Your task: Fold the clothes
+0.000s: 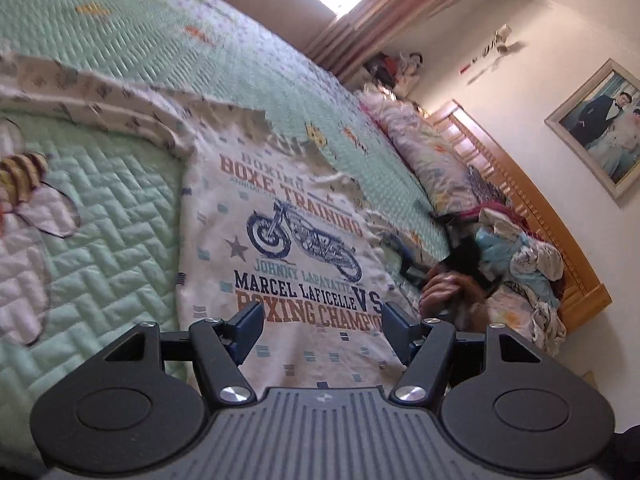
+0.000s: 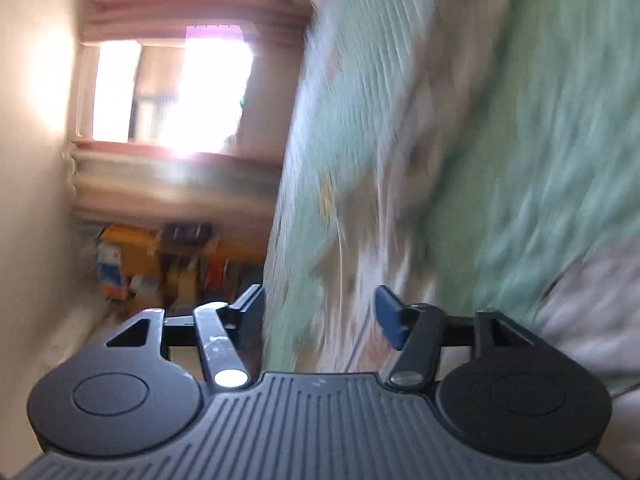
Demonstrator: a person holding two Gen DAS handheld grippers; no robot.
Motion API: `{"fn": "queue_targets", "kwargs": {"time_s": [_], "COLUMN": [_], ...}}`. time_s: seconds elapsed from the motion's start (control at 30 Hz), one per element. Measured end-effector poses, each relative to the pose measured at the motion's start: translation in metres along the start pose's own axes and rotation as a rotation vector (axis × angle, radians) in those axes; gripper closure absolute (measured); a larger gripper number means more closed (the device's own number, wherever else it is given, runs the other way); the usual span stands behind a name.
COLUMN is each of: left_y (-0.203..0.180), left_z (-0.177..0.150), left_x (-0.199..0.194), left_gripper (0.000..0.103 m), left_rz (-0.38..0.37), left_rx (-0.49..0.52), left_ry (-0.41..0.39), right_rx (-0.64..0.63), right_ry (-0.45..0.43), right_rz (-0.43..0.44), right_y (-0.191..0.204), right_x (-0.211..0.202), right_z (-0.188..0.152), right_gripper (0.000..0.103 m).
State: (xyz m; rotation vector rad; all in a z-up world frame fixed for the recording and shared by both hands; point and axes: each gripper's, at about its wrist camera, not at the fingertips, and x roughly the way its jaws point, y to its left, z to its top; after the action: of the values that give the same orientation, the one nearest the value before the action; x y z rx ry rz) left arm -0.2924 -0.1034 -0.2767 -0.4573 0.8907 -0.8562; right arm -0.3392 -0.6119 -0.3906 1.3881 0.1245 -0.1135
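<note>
A white T-shirt (image 1: 280,248) with a blue motorcycle print and boxing lettering lies flat on the green quilted bedspread (image 1: 116,240). One sleeve (image 1: 100,96) stretches toward the upper left. My left gripper (image 1: 322,320) hovers open over the shirt's lower part, nothing between its fingers. In the right wrist view the picture is heavily blurred. My right gripper (image 2: 320,312) stands open at the edge of the green bedspread (image 2: 520,160), with only blurred bedding seen beyond the gap. The shirt cannot be made out there.
A hand (image 1: 440,292) shows at the shirt's right edge. A heap of clothes (image 1: 516,256) and pillows (image 1: 420,144) lie against the wooden headboard (image 1: 520,184). A striped cloth (image 1: 20,176) sits at the far left. A bright window (image 2: 176,92) and cluttered floor items (image 2: 160,264) show beside the bed.
</note>
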Motion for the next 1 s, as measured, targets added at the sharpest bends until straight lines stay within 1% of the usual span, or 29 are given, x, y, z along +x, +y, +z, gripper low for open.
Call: {"fn": "queue_targets", "kwargs": {"time_s": [0.07, 0.1, 0.17, 0.23, 0.27, 0.3, 0.33, 0.37, 0.4, 0.43, 0.47, 0.5, 0.53, 0.57, 0.6, 0.63, 0.67, 0.7, 0.73, 0.77, 0.8, 0.87, 0.9, 0.93, 0.97, 1.0], "left_y": [0.0, -0.004, -0.013, -0.018, -0.014, -0.007, 0.002, 0.013, 0.024, 0.03, 0.037, 0.047, 0.057, 0.069, 0.081, 0.094, 0.1, 0.107, 0.114, 0.116, 0.117, 0.112, 0.108, 0.101, 0.094, 0.085], "left_z": [0.016, 0.03, 0.059, 0.093, 0.114, 0.133, 0.151, 0.168, 0.185, 0.197, 0.209, 0.216, 0.224, 0.23, 0.235, 0.241, 0.245, 0.248, 0.252, 0.253, 0.253, 0.251, 0.25, 0.249, 0.247, 0.243], "left_x": [0.022, 0.034, 0.059, 0.092, 0.115, 0.139, 0.163, 0.187, 0.211, 0.231, 0.25, 0.263, 0.275, 0.276, 0.277, 0.278, 0.273, 0.268, 0.263, 0.264, 0.265, 0.27, 0.266, 0.257, 0.245, 0.233], "left_gripper": [0.036, 0.036, 0.036, 0.036, 0.036, 0.036, 0.037, 0.038, 0.038, 0.039, 0.039, 0.039, 0.043, 0.053, 0.058, 0.064, 0.066, 0.066, 0.066, 0.06, 0.06, 0.063, 0.063, 0.062, 0.061, 0.059], "left_rz": [-0.001, -0.007, -0.02, -0.016, -0.008, -0.007, -0.002, 0.012, 0.026, 0.053, 0.103, 0.164, 0.224, 0.229, 0.231, 0.234, 0.237, 0.24, 0.243, 0.264, 0.285, 0.307, 0.316, 0.315, 0.307, 0.291], "left_rx": [0.024, 0.057, 0.133, 0.196, 0.205, 0.184, 0.142, 0.102, 0.063, 0.07, 0.091, 0.087, 0.082, 0.053, 0.023, -0.007, -0.037, -0.068, -0.098, -0.101, -0.103, -0.039, -0.016, 0.003, 0.028, 0.055], "left_ry": [0.026, 0.025, 0.004, -0.021, -0.025, -0.018, -0.01, 0.004, 0.017, 0.036, 0.049, 0.061, 0.074, 0.062, 0.05, 0.038, 0.0, -0.038, -0.076, -0.087, -0.096, -0.077, -0.077, -0.093, -0.127, -0.159], "right_rx": [-0.038, -0.046, -0.024, 0.013, 0.036, 0.033, 0.017, -0.019, -0.066, -0.077, -0.068, -0.083, -0.112, -0.152, -0.198, -0.228, -0.236, -0.236, -0.236, -0.225, -0.194, -0.121, -0.121, -0.164, -0.219, -0.269], "right_ry": [0.061, 0.097, 0.167, 0.229, 0.259, 0.288, 0.316, 0.309, 0.285, 0.236, 0.176, 0.12, 0.066, 0.014, -0.038, -0.062, -0.037, 0.005, 0.072, 0.163, 0.254, 0.382, 0.422, 0.416, 0.39, 0.337], "right_rz": [0.034, 0.055, 0.09, 0.07, 0.054, 0.032, 0.006, -0.036, -0.087, -0.114, -0.128, -0.166, -0.216, -0.249, -0.275, -0.26, -0.217, -0.168, -0.122, -0.084, -0.049, -0.007, -0.018, -0.061, -0.112, -0.158], "right_y": [0.02, 0.028, 0.036, 0.035, 0.033, 0.03, 0.027, 0.024, 0.022, 0.018, 0.014, 0.013, 0.014, 0.019, 0.028, 0.036, 0.043, 0.05, 0.056, 0.06, 0.061, 0.054, 0.05, 0.048, 0.046, 0.044], "right_x": [0.02, 0.035, 0.078, 0.124, 0.146, 0.167, 0.186, 0.194, 0.196, 0.19, 0.179, 0.169, 0.158, 0.146, 0.133, 0.124, 0.126, 0.131, 0.143, 0.162, 0.184, 0.223, 0.24, 0.25, 0.257, 0.26], "right_z": [-0.001, -0.004, -0.015, -0.021, -0.024, -0.024, -0.021, -0.014, -0.004, 0.011, 0.028, 0.044, 0.06, 0.069, 0.075, 0.077, 0.071, 0.063, 0.049, 0.029, 0.006, -0.031, -0.042, -0.041, -0.036, -0.024], "right_gripper": [0.028, 0.027, 0.026, 0.026, 0.026, 0.026, 0.026, 0.027, 0.029, 0.035, 0.038, 0.038, 0.039, 0.037, 0.037, 0.037, 0.034, 0.032, 0.026, 0.025, 0.025, 0.025, 0.025, 0.027, 0.039, 0.045]}}
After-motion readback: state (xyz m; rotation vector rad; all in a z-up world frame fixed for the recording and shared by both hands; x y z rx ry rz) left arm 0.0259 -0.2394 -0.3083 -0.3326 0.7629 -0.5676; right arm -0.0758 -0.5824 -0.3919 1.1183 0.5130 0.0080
